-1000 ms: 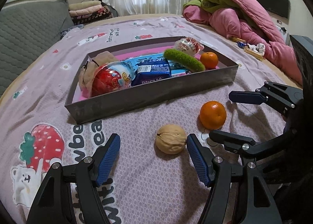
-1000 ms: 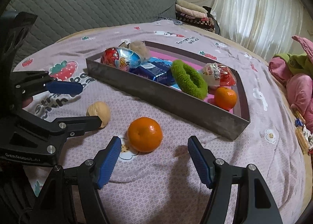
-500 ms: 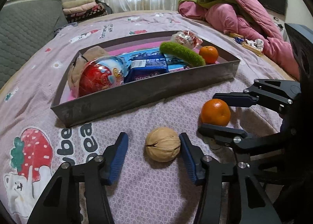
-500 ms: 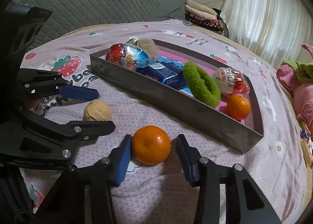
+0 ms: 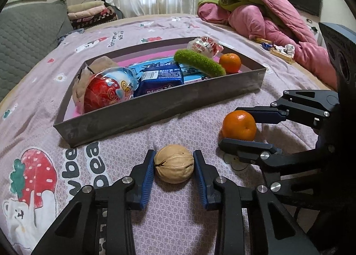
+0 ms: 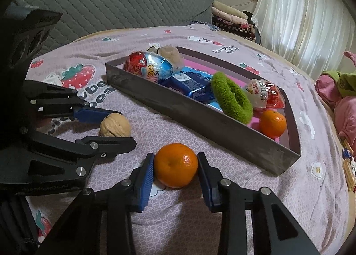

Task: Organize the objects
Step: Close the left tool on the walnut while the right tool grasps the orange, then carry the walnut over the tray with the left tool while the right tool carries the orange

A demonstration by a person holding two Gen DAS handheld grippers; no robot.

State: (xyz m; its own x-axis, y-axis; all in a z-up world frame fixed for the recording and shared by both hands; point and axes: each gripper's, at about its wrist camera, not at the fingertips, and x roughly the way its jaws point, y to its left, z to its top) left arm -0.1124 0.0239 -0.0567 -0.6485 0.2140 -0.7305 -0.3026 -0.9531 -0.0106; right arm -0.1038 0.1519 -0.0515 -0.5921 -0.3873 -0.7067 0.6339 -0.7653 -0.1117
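Note:
A walnut (image 5: 173, 167) lies on the pink bedspread, and my left gripper (image 5: 174, 166) is shut on it, both blue pads touching its sides. The walnut also shows in the right wrist view (image 6: 114, 125). My right gripper (image 6: 175, 166) is shut on an orange (image 6: 176, 165), which also shows in the left wrist view (image 5: 239, 125). Both rest on the bedspread in front of a grey tray (image 5: 155, 110) holding a toy egg (image 5: 106, 92), a blue packet (image 5: 160, 80), a green hair tie (image 5: 199, 62), a wrapped sweet (image 5: 204, 45) and a second orange (image 5: 230, 62).
A pile of pink and green bedding (image 5: 262, 19) lies at the back right. A grey quilted headboard (image 6: 100, 3) and folded cloths (image 5: 91, 12) stand behind the tray. Small wrappers (image 5: 280, 51) lie near the bed edge.
Both grippers moved forward and closed: the left pads now press on the walnut, the right pads on the orange. A second ago both were wide open.

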